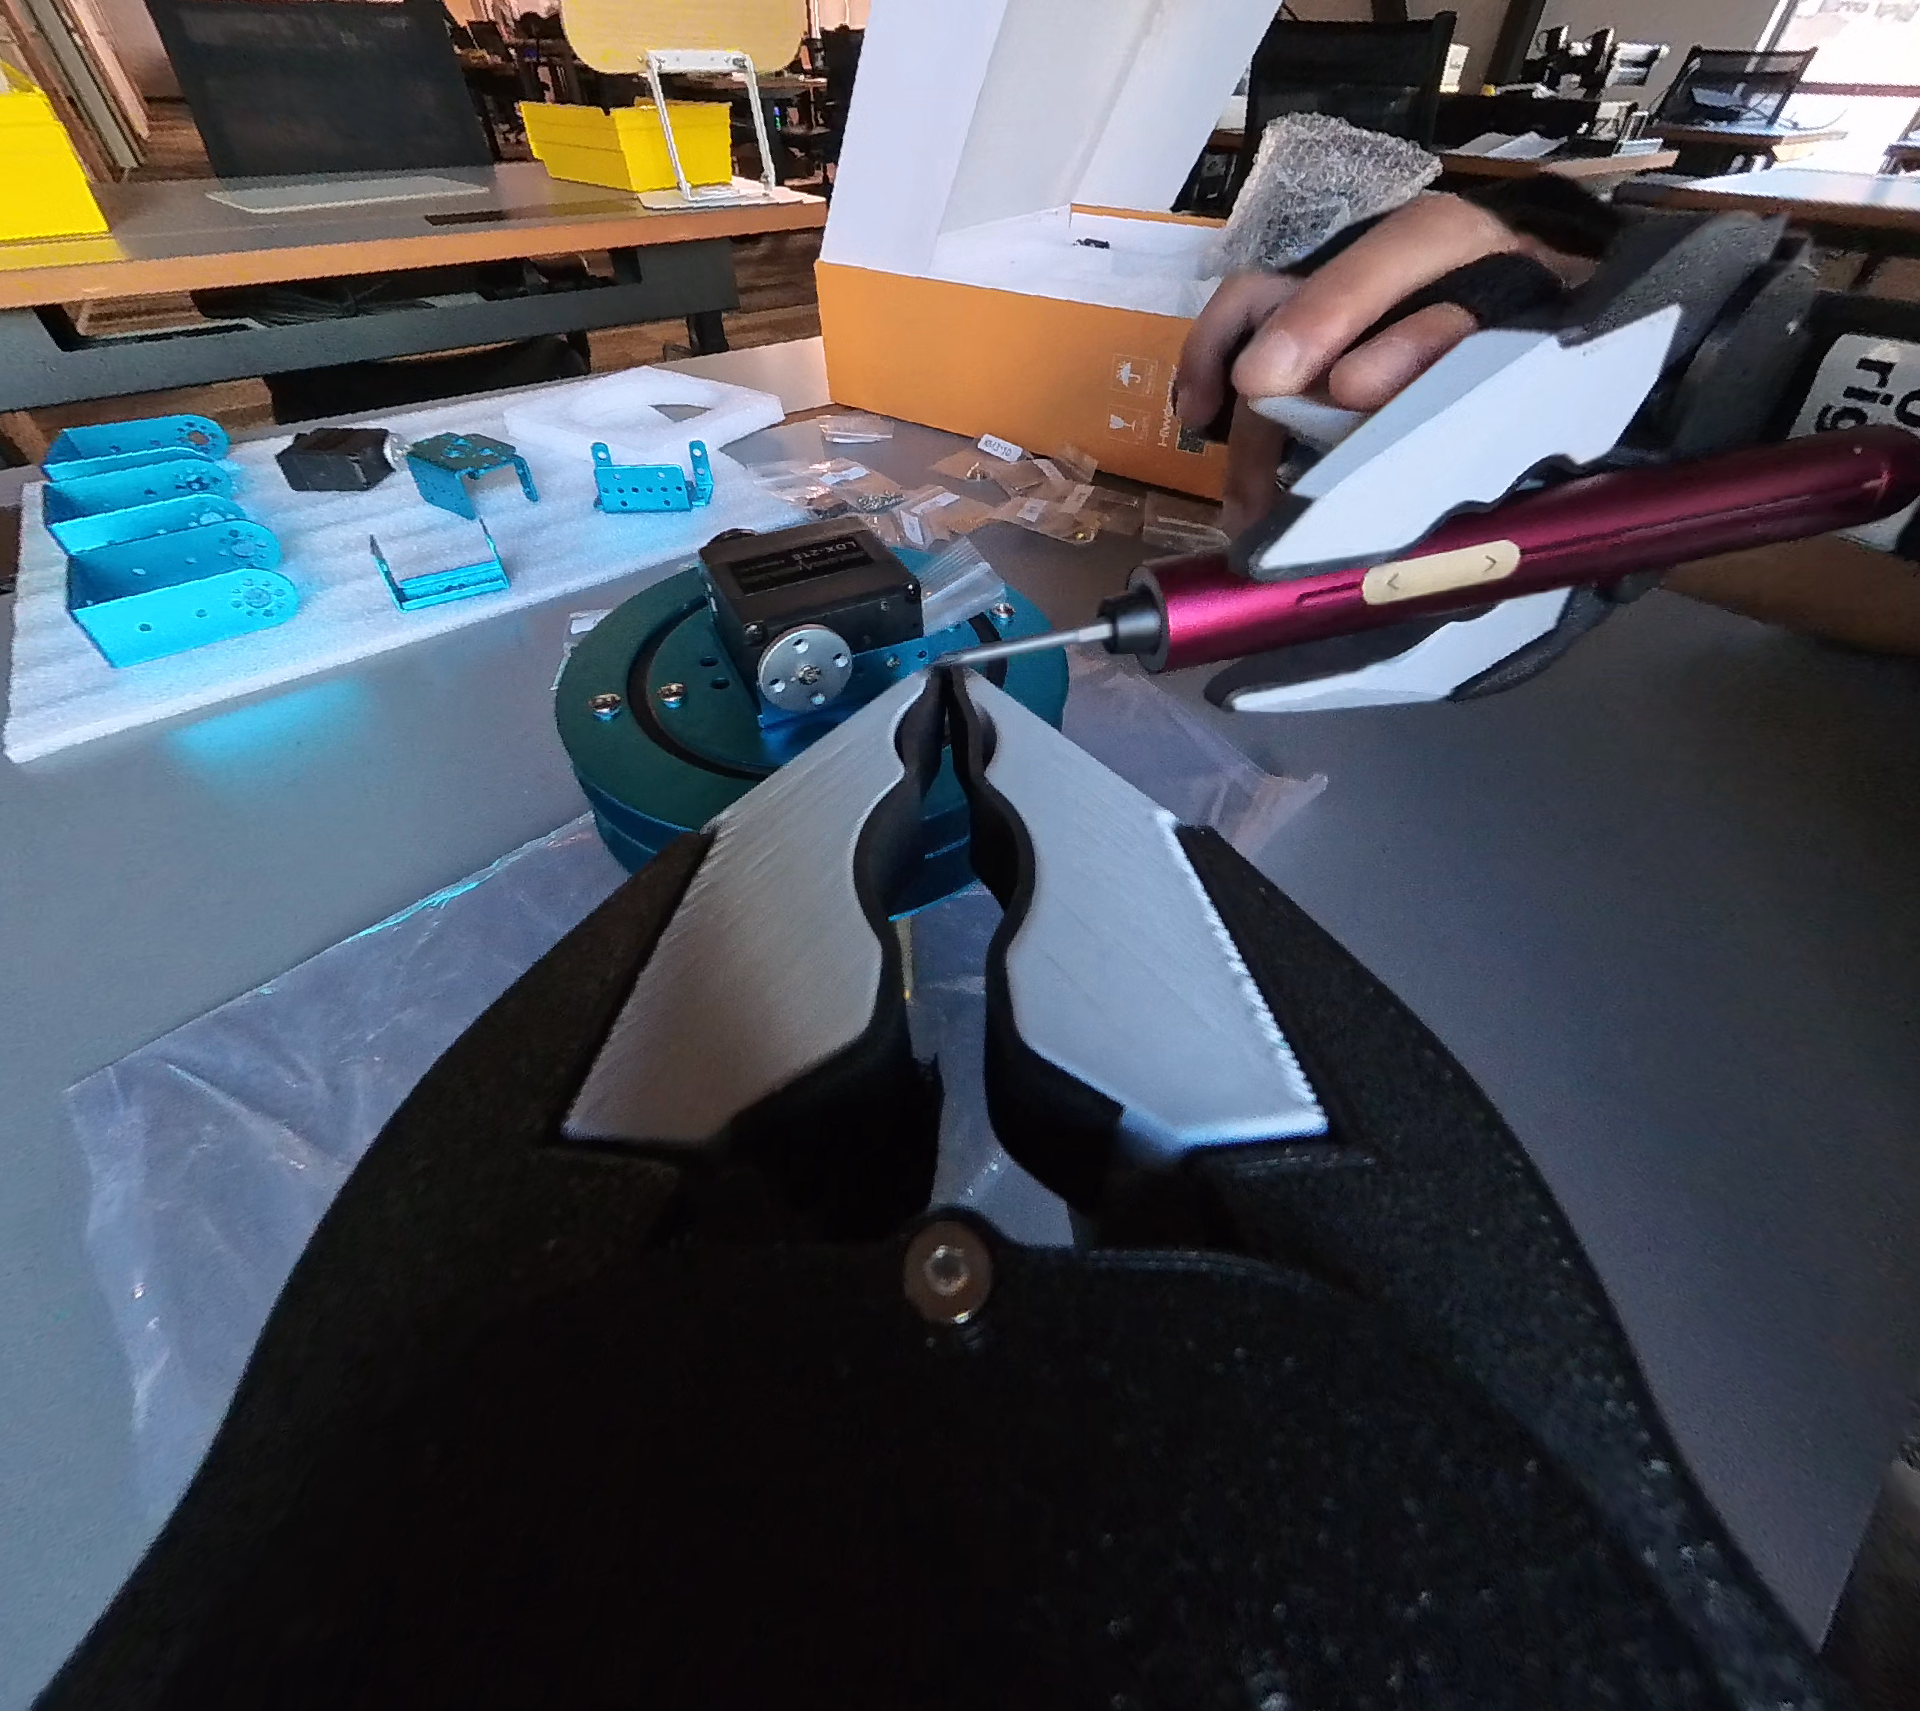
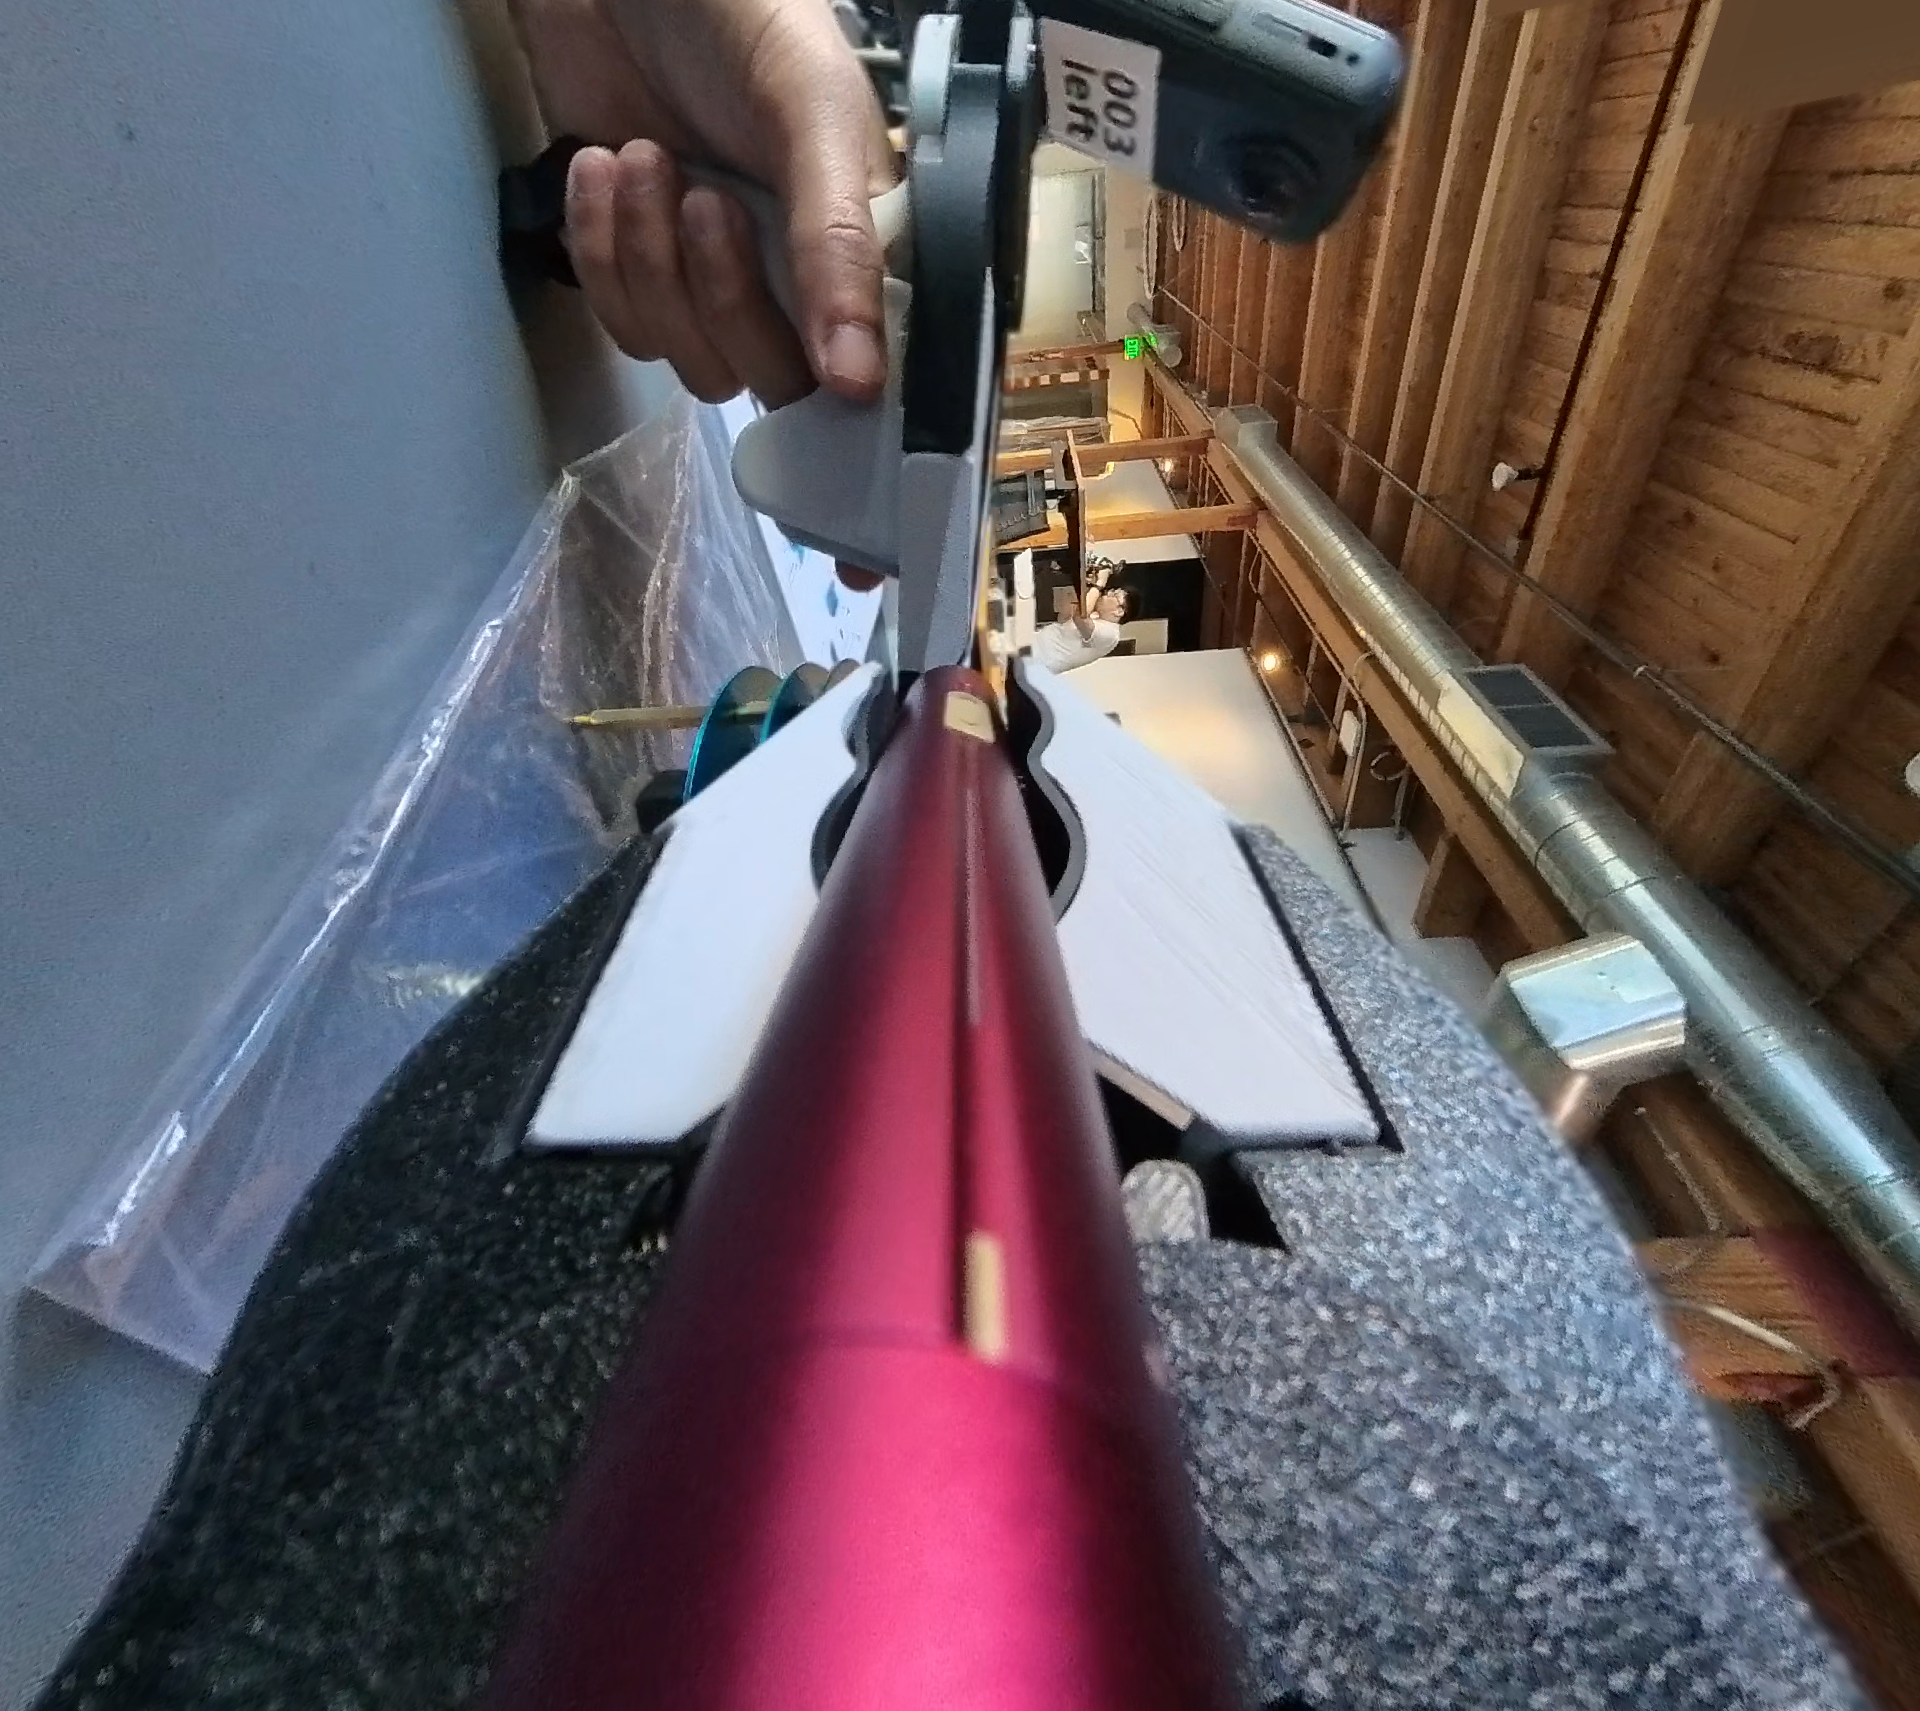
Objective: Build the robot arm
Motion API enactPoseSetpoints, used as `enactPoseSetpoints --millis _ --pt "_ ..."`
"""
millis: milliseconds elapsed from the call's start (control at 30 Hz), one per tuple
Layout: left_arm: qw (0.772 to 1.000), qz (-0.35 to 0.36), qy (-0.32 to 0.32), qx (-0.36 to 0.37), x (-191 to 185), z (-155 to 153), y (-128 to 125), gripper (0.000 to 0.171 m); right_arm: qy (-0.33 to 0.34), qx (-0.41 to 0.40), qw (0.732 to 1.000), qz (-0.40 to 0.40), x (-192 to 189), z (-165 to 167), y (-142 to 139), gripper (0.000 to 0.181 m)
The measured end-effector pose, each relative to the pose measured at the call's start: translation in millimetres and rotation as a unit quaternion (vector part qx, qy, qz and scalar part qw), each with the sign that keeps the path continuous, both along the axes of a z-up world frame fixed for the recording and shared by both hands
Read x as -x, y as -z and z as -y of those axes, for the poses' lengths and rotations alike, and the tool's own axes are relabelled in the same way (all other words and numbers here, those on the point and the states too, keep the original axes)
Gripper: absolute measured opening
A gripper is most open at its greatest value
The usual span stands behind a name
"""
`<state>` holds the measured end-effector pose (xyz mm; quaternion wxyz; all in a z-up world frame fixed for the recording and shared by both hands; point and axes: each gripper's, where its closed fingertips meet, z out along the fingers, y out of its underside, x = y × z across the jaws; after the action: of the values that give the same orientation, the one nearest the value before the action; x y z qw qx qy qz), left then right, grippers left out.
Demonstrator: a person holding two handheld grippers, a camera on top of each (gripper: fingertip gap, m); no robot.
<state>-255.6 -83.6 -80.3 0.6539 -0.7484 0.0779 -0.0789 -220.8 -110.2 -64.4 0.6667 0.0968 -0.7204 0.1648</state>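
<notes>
My left gripper (image 1: 948, 687) is shut, its tips meeting just over the blue bracket beside a black servo (image 1: 810, 596). Whether something tiny sits between the tips cannot be told. The servo stands on a round blue base (image 1: 623, 726) on the grey table (image 1: 1558, 882). My right gripper (image 1: 1242, 627) comes in from the right, shut on a magenta electric screwdriver (image 1: 1507, 555). Its thin bit (image 1: 1013, 645) points at my left gripper's tips. In the right wrist view the right gripper (image 2: 948, 685) clamps the screwdriver (image 2: 914, 1194). Beyond it are the left gripper (image 2: 940, 601), held by a hand (image 2: 707, 134), and the blue base (image 2: 764, 705).
A white foam sheet (image 1: 312, 674) at left carries several blue metal brackets (image 1: 177, 560). Small bags of screws (image 1: 1039, 498) lie before an open orange and white box (image 1: 997, 352). A clear plastic bag (image 1: 312, 1038) lies under the base. Yellow bins (image 1: 623, 139) stand on a far table. Tip to tip, the grippers are about 5 cm apart.
</notes>
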Motion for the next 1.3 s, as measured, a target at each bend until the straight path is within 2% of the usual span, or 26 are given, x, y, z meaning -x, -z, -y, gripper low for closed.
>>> enactPoseSetpoints --millis 33,133,233,300,433,600,767,1033,1300 --pt "1.000 0.001 -0.004 -0.002 1.1 0.3 -0.7 0.000 0.000 0.016 1.000 0.004 0.2 0.0 -1.6 0.021" --pt "1.000 0.002 -0.023 -0.013 6.8 1.1 -3.9 0.004 -0.003 0.059 0.998 0.016 0.8 0.5 -7.5 0.021" --pt "0.999 -0.013 -0.038 -0.022 9.8 3.0 -5.7 0.028 -0.009 0.131 0.991 0.037 1.9 -0.1 -16.1 0.022" --pt "0.998 -0.026 -0.037 -0.032 7.1 4.9 -7.9 0.035 -0.015 0.178 0.983 0.051 2.3 -1.0 -21.3 0.022" --pt "0.992 -0.069 -0.081 -0.072 17.0 9.0 -17.7 0.033 -0.035 0.268 0.959 0.091 1.5 0.4 -29.7 0.022" --pt "0.987 -0.110 -0.071 -0.090 7.5 12.4 -19.7 0.032 -0.061 0.374 0.917 0.125 1.0 -1.9 -44.1 0.022" --pt "0.985 -0.109 -0.078 -0.109 4.7 12.1 -25.6 0.024 -0.066 0.395 0.906 0.138 2.4 0.3 -41.5 0.022" --pt "0.983 -0.116 -0.089 -0.115 10.0 13.5 -26.7 0.001 -0.070 0.420 0.893 0.149 3.0 -2.3 -41.7 0.022" --pt "0.976 -0.157 -0.095 -0.115 12.6 15.0 -23.2 0.000 -0.064 0.429 0.888 0.151 1.3 -8.1 -46.0 0.022"
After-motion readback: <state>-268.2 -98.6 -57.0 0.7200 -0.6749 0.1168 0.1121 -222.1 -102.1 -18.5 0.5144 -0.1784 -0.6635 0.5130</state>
